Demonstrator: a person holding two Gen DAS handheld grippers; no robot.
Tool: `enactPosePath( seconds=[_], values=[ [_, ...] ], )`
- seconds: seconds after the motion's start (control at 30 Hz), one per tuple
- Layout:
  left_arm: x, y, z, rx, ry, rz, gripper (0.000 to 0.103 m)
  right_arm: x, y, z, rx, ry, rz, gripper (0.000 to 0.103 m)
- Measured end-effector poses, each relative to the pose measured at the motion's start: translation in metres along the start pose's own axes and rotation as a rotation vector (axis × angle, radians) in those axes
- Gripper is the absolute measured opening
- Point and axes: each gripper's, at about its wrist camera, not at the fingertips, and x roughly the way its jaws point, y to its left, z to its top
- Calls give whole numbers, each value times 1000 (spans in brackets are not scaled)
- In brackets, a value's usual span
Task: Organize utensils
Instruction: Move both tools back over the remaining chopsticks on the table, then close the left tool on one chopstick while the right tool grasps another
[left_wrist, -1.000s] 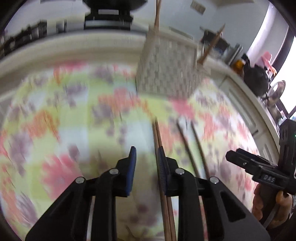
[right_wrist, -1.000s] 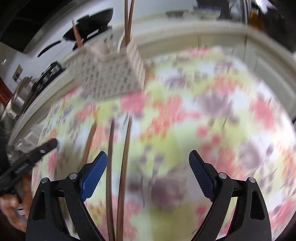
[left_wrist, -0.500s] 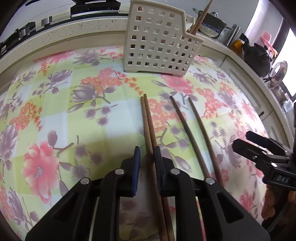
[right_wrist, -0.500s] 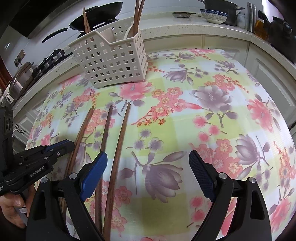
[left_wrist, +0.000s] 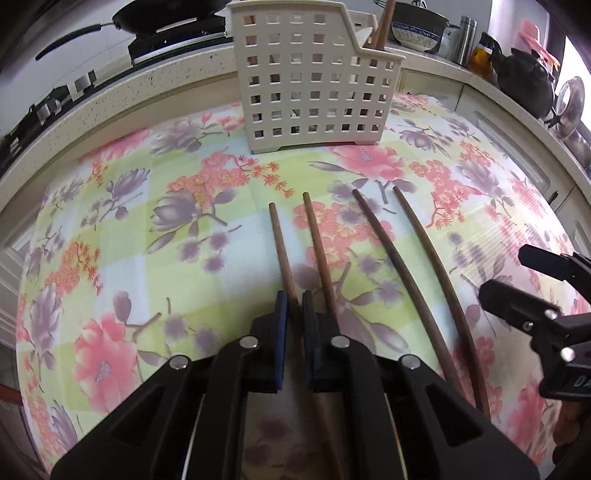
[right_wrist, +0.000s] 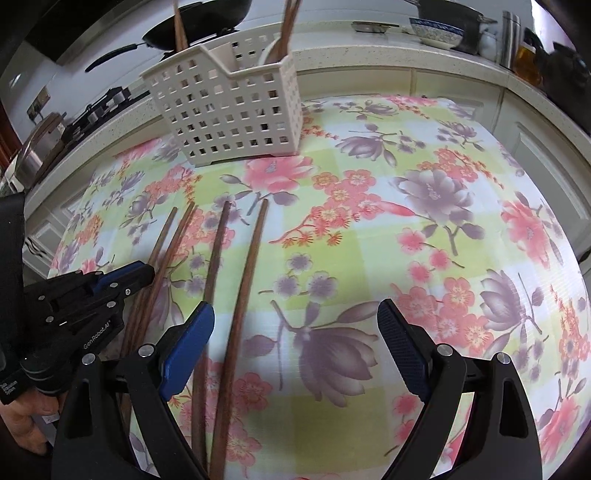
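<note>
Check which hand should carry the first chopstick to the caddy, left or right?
Left. Its jaws are already closed on the leftmost chopstick, facing the caddy. The right gripper stands open and empty over the tablecloth.

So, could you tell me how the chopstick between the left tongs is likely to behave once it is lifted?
The chopstick looks like straight thin wood, so probably stiff and light. The left tongs grip it well back from its tip, so the long front may droop or pivot. Being slim and rounded, it could roll on the tablecloth if dropped.

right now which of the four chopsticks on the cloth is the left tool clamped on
The leftmost chopstick in the left wrist view: it alone runs between the left tool's shut pads; the other three lie free to its right.
</note>
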Motion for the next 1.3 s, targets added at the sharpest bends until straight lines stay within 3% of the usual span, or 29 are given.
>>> enactPosePath(
  seconds=[0.1,0.27,0.43,0.57,0.87,1.3],
  values=[
    [-3,13,-3,-18,1,16,8,6,9,2,-23,14,-5,77],
    [-7,35,-8,-56,2,25,8,21,20,5,-38,45,-29,54],
    [-8,41,-11,-75,-4,16,9,27,30,7,-59,41,-61,49],
    [-6,40,-10,-72,-16,25,9,29,32,8,-70,19,-94,33],
    [-5,39,-9,-74,-27,29,8,30,33,9,-61,-8,-84,12],
    [-30,44,-10,-97,-97,-2,7,8,27,7,-47,-64,-38,10]
  ],
)
